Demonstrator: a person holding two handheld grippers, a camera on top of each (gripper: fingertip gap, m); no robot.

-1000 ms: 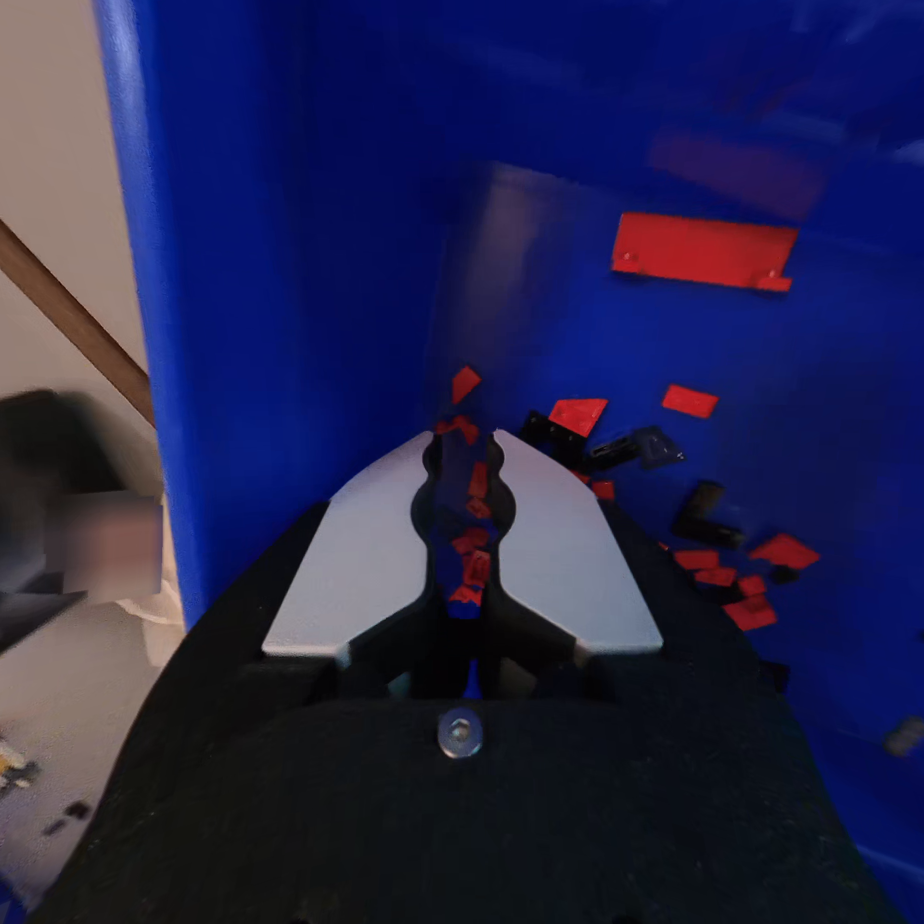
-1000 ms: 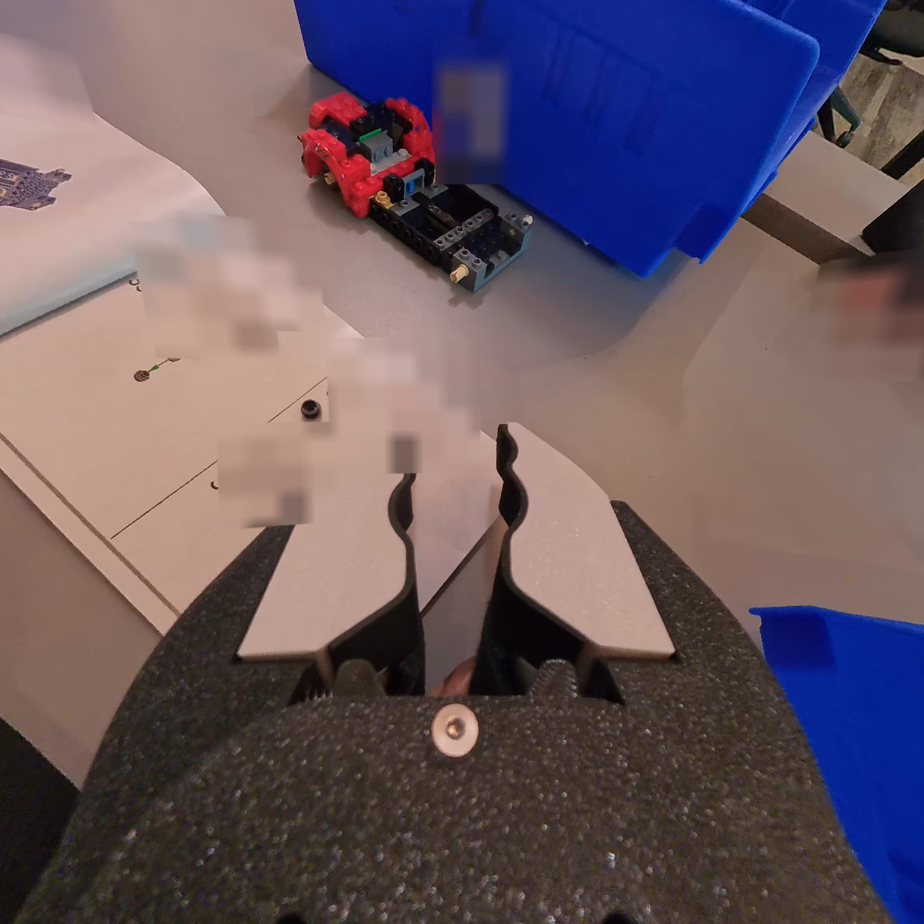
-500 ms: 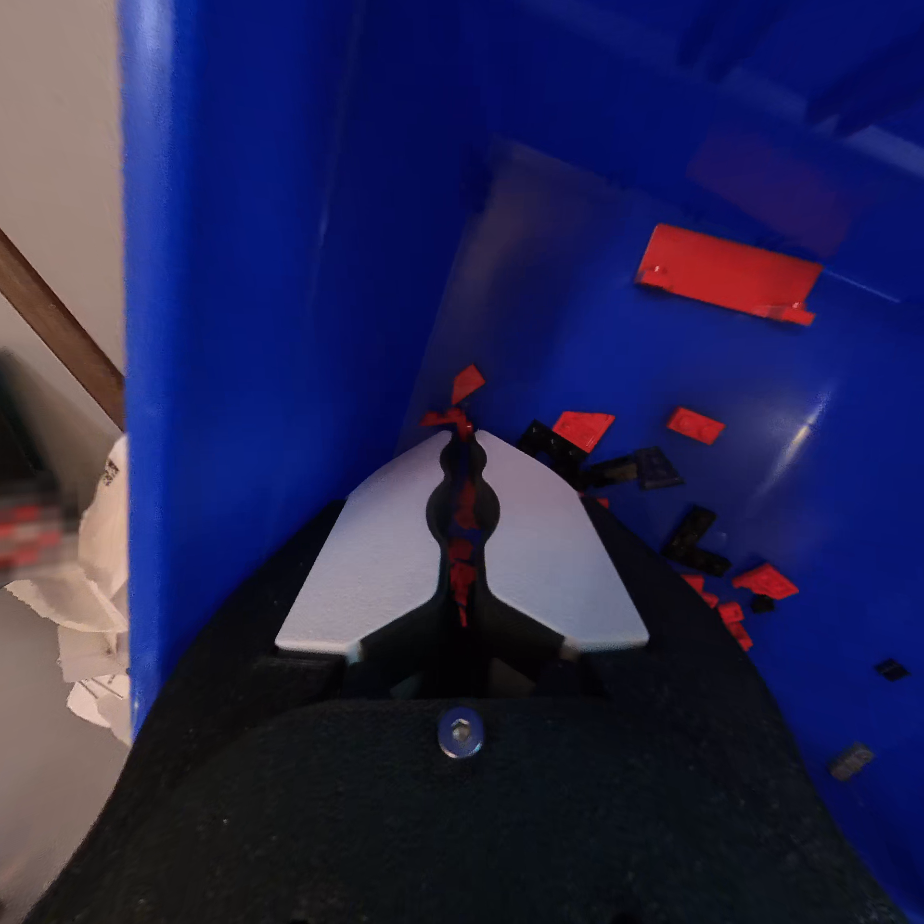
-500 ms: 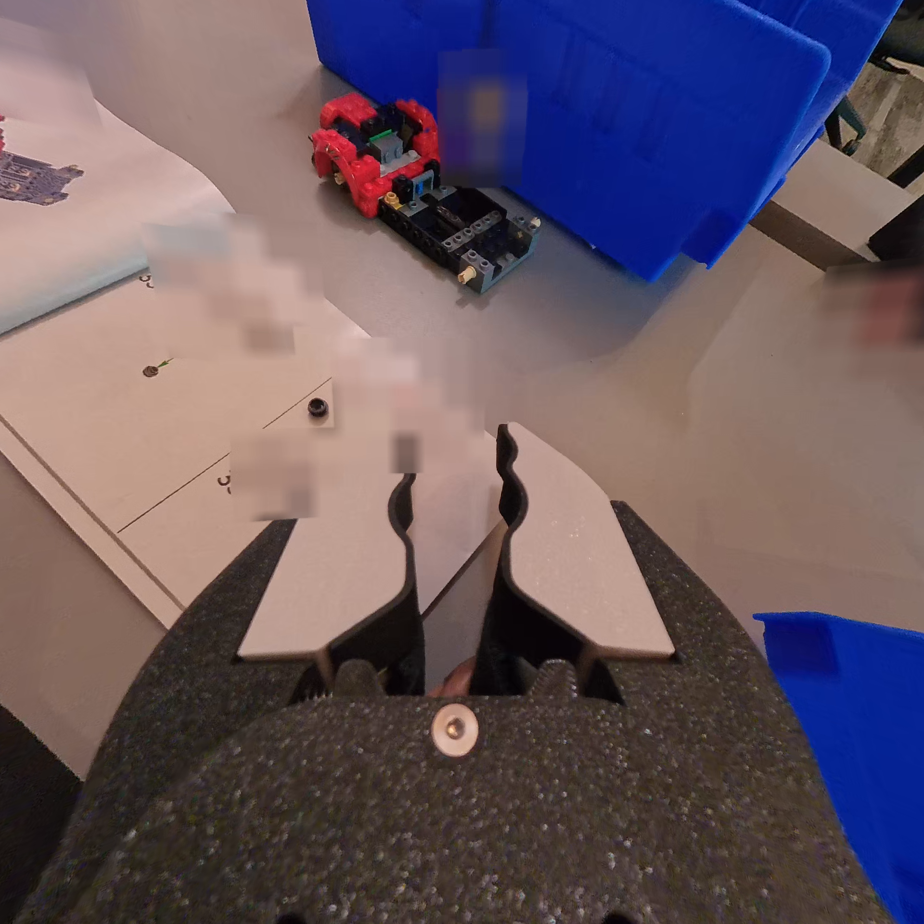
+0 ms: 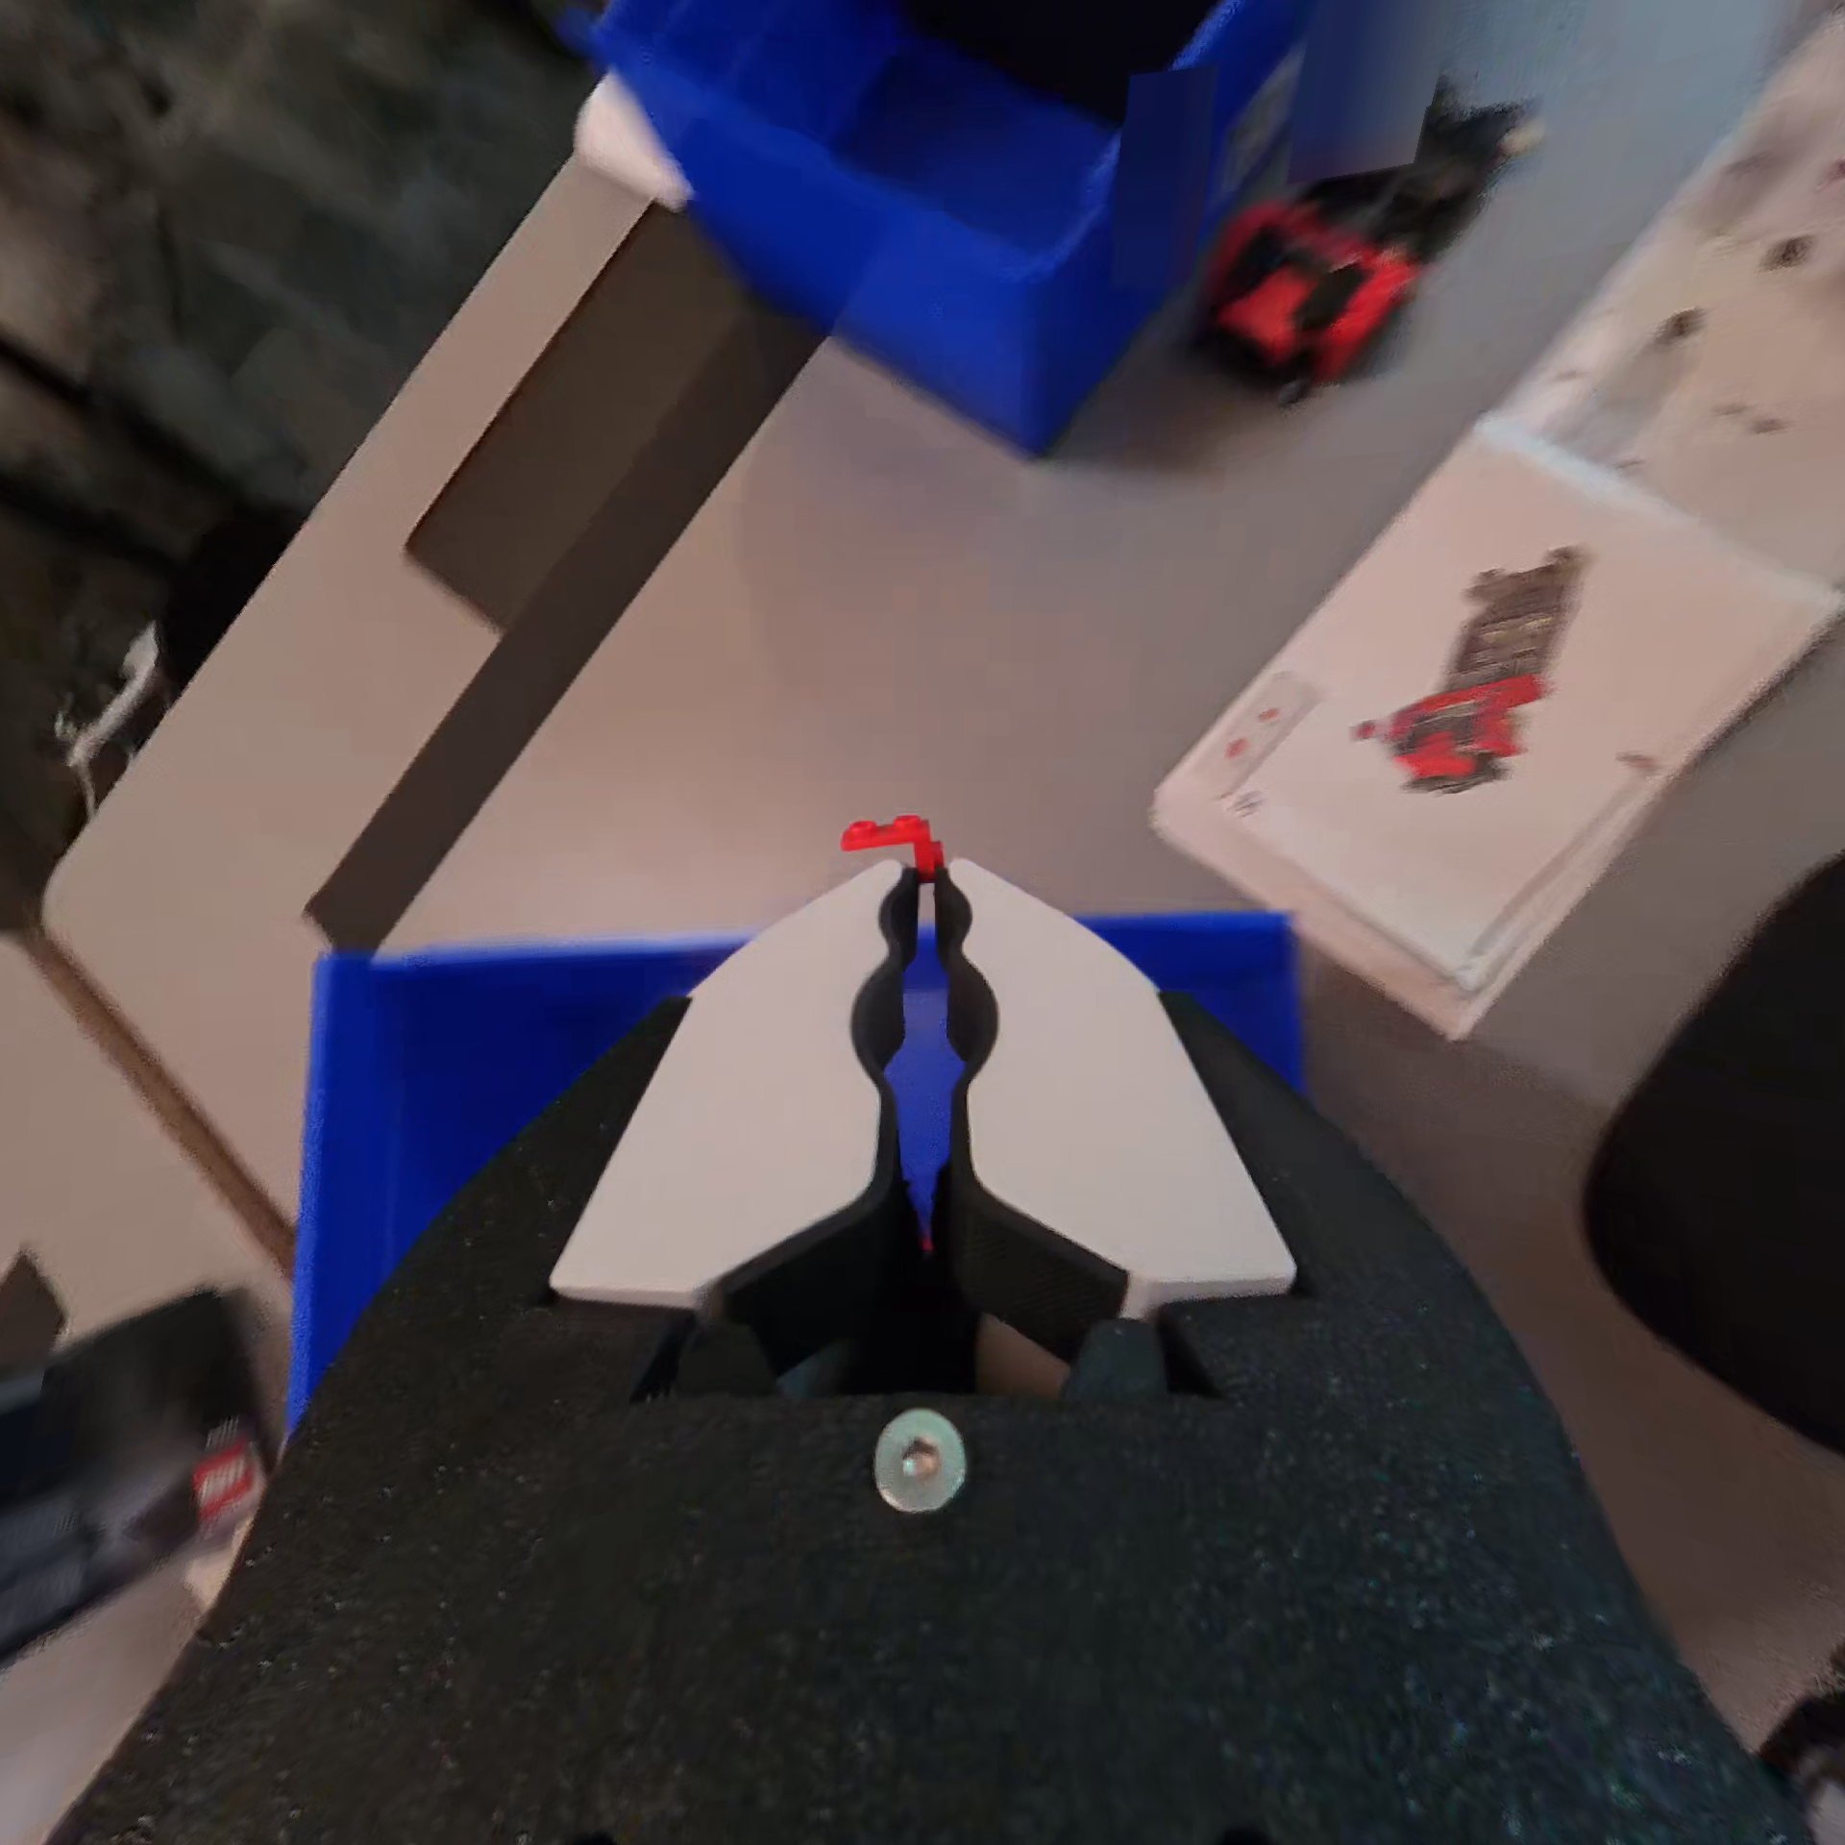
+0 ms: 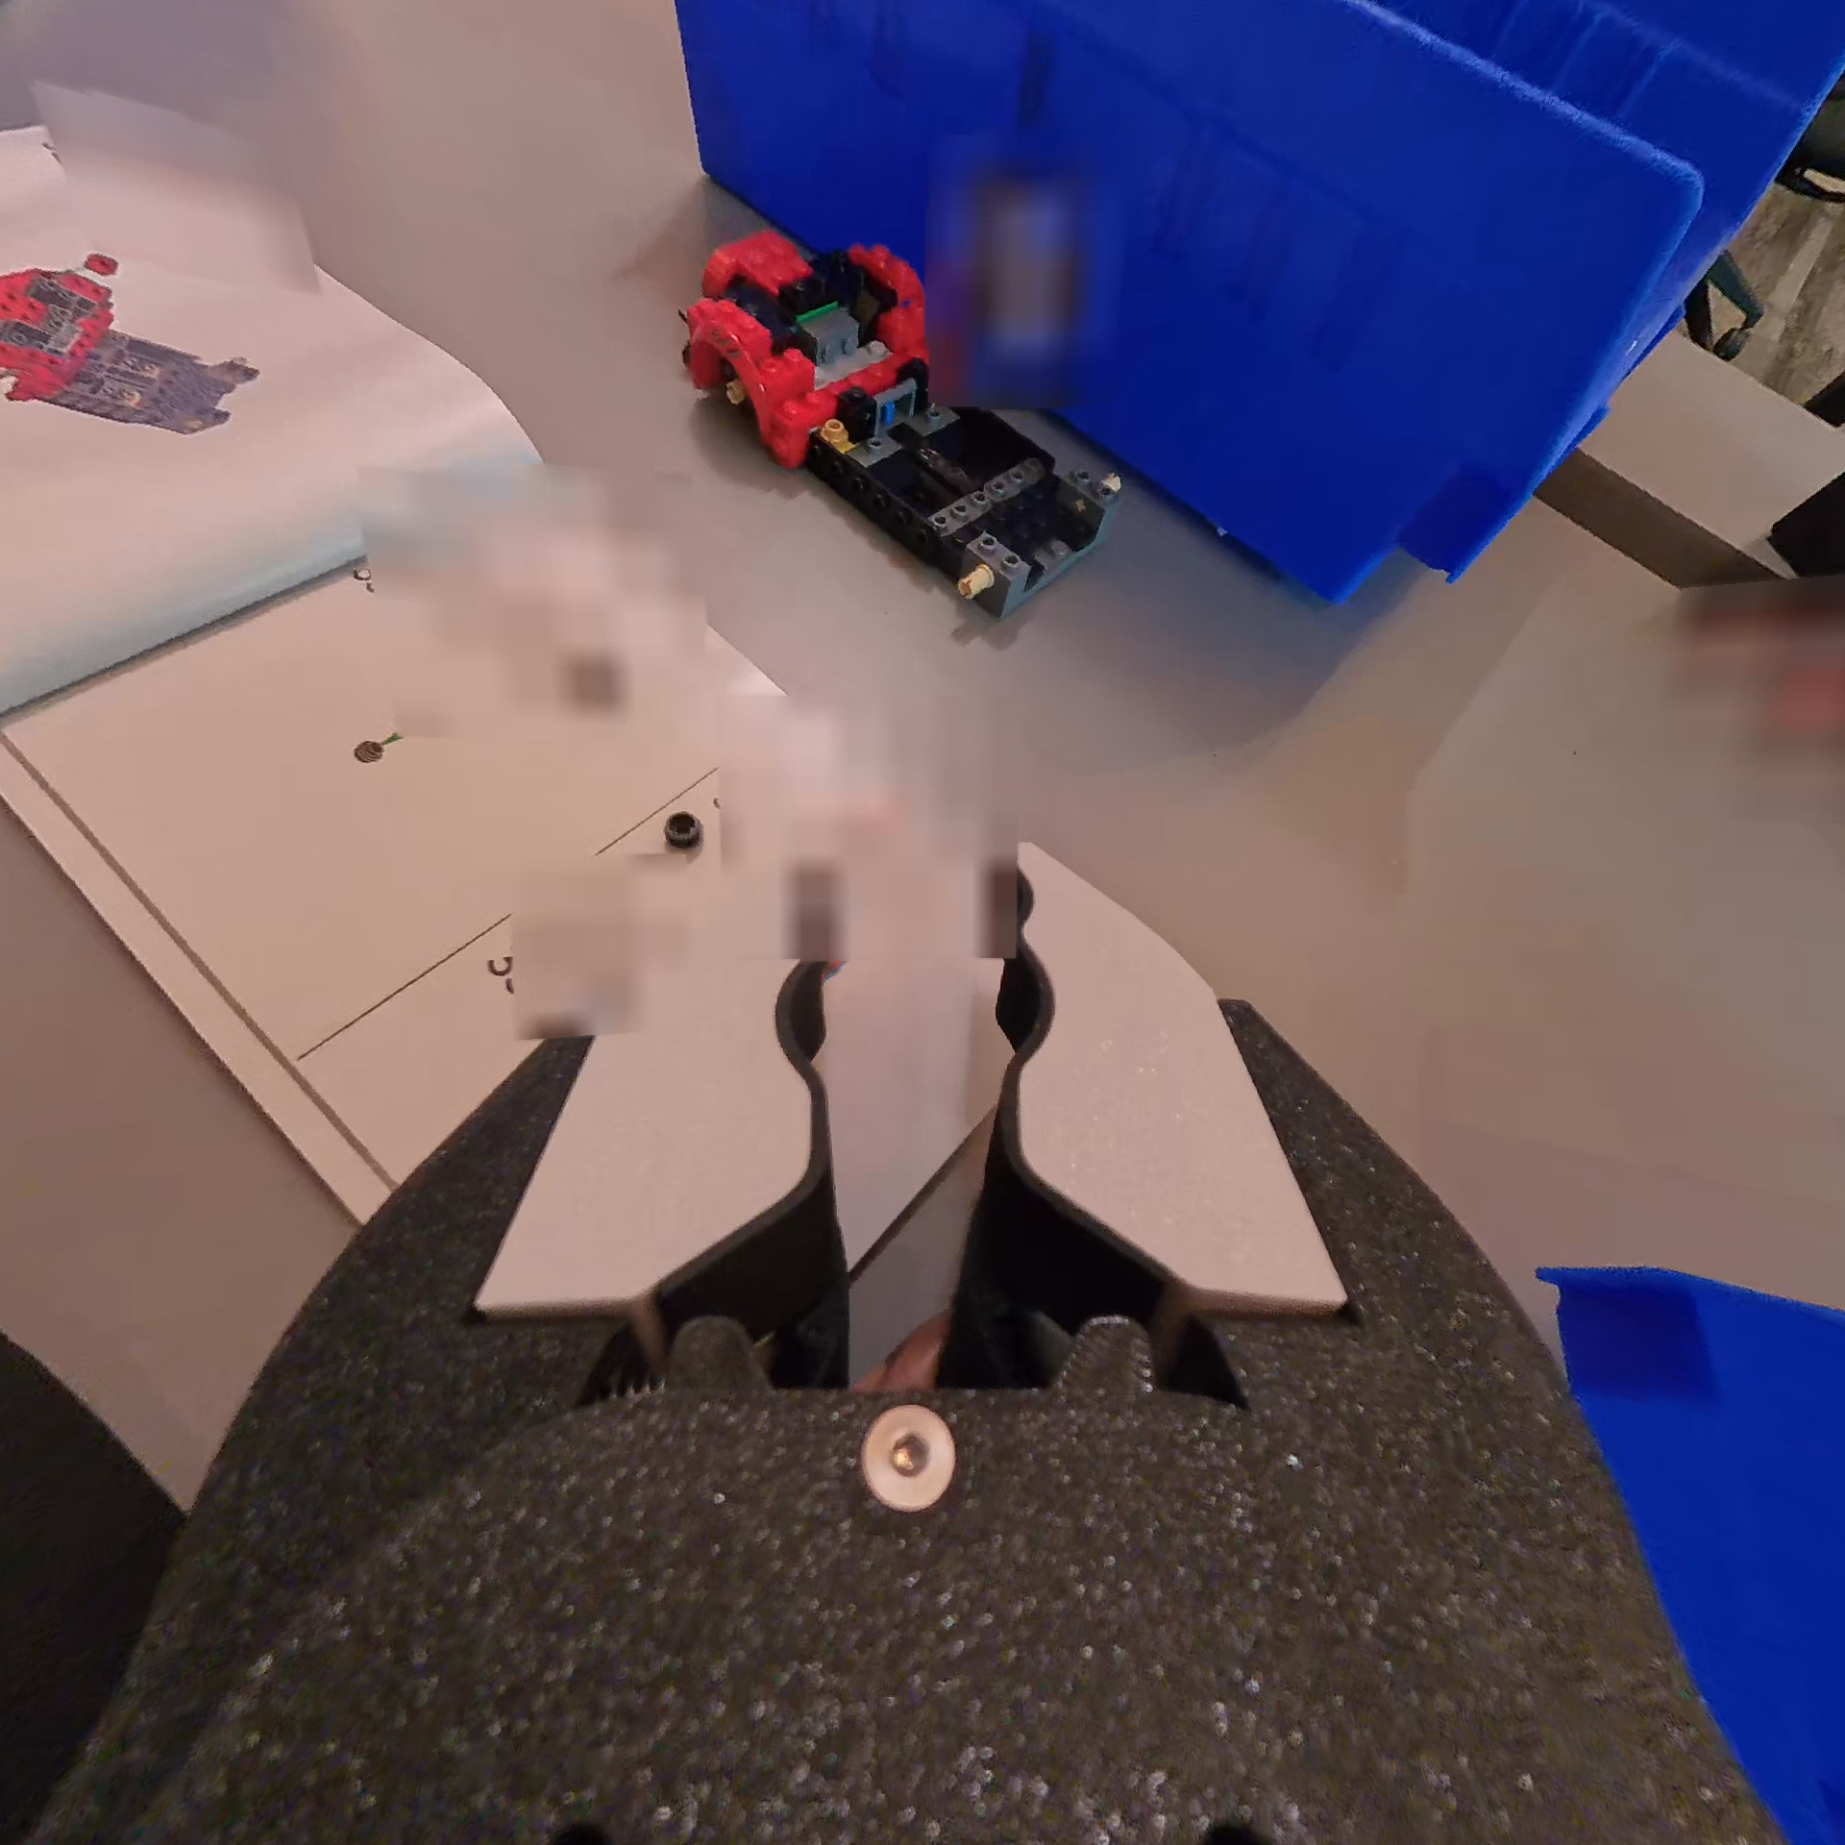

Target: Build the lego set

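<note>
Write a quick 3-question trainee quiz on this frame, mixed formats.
1. True or false: the left tongs are shut on a small red piece.
2. The right tongs are: A) shut on a brick B) open and empty C) inside a bin.
3. Fill in: the half-built car sits on the table beside a ____ bin.

Key: 1 true; 2 B; 3 blue.
</note>
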